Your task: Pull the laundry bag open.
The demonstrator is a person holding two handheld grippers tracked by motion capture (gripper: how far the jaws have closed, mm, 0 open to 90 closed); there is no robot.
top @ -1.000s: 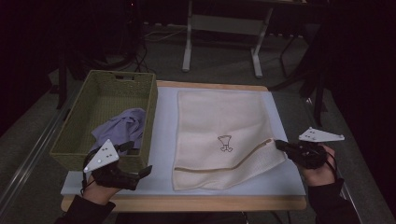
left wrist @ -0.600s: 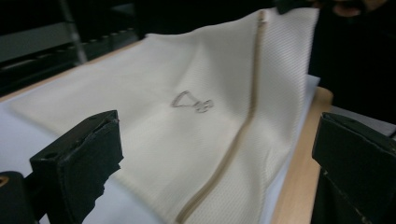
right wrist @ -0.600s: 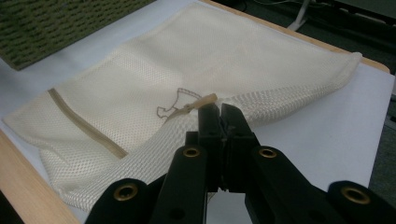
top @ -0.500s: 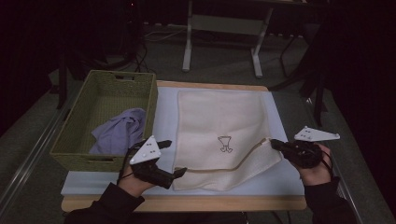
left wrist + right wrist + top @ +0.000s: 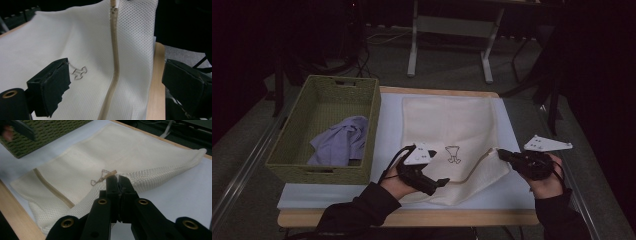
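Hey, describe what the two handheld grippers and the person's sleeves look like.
Both grippers are black. The left gripper and right gripper each carry a pale grey three-cornered plate on top. Black cables loop from both. The right gripper view shows brass-coloured rivets on its arms. The person's sleeves are dark.

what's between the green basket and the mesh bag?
Only a bare strip of the white mat, in the high view. The basket and mesh bag don't touch.

Left tongs (image 5: pixel 439 183) over cream mesh bag (image 5: pixel 452 130)
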